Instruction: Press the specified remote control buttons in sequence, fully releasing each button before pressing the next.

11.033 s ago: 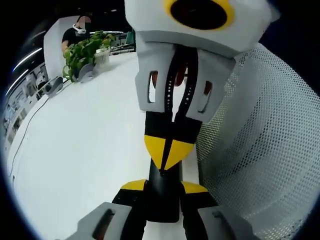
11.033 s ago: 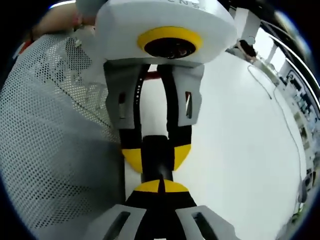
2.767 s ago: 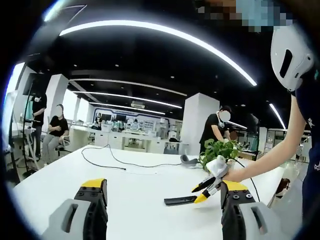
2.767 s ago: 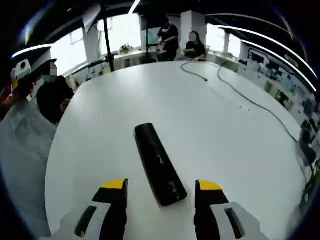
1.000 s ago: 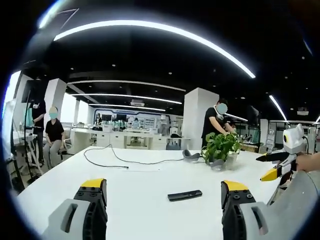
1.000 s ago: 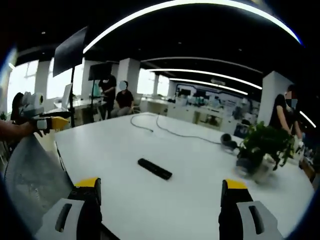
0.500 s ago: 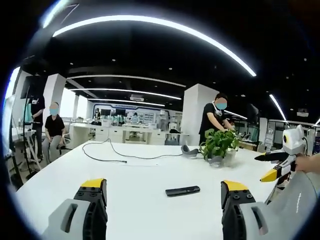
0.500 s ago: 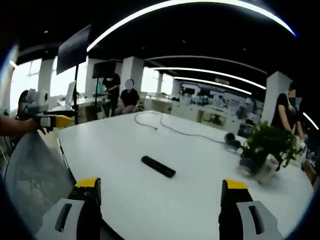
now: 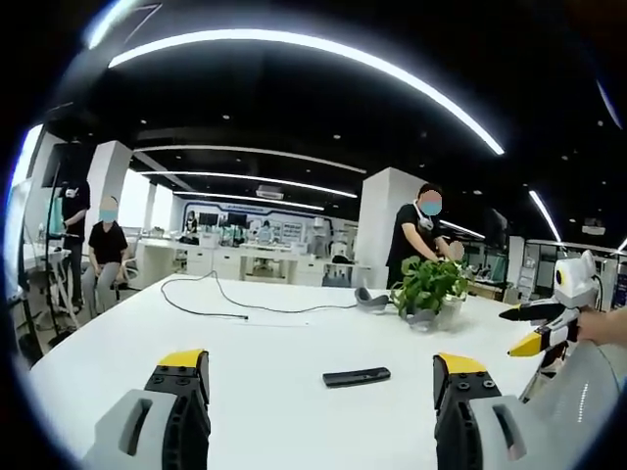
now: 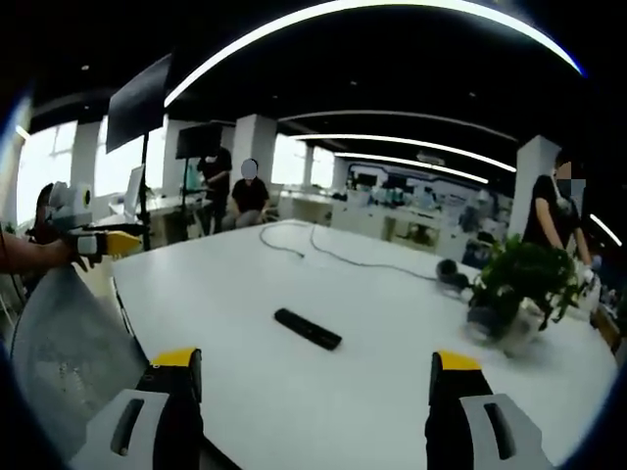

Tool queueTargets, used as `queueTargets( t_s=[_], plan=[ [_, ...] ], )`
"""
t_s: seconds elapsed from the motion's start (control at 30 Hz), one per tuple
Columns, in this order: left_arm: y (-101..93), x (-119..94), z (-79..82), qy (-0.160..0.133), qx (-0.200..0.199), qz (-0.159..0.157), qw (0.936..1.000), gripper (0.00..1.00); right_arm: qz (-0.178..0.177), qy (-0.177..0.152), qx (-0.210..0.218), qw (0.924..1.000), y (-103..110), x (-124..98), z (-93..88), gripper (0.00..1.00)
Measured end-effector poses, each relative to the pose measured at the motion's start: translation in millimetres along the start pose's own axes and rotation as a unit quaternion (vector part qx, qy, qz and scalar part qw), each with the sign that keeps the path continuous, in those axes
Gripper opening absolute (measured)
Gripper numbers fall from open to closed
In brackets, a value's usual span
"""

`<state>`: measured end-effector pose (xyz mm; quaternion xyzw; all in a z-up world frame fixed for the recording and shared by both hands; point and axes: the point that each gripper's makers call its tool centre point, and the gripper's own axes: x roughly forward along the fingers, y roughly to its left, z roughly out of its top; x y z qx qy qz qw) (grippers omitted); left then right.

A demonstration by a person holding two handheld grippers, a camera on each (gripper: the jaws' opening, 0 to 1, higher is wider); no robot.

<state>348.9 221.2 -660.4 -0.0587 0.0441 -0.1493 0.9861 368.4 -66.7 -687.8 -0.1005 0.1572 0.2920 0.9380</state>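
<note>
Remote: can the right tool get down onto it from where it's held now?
Probably yes. The remote lies alone on bare table, ahead between the right tool's open jaws, nothing between. The plant and cable sit well off.

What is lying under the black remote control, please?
The remote control lies flat on the bare white table, with nothing else visible beneath it. Its underside, and the patch of table it covers, cannot be seen. Both grippers are held back from it.
</note>
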Motion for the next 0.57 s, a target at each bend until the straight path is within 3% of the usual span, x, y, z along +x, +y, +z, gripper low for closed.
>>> queueTargets(
  t_s=[0.57],
  plan=[
    [-2.3, 1.2, -2.4, 0.008, 0.01, -0.003, 0.9999, 0.99, 0.004, 0.003, 0.007, 1.0, -0.1, -0.7, -1.5, 0.94]
  ],
)
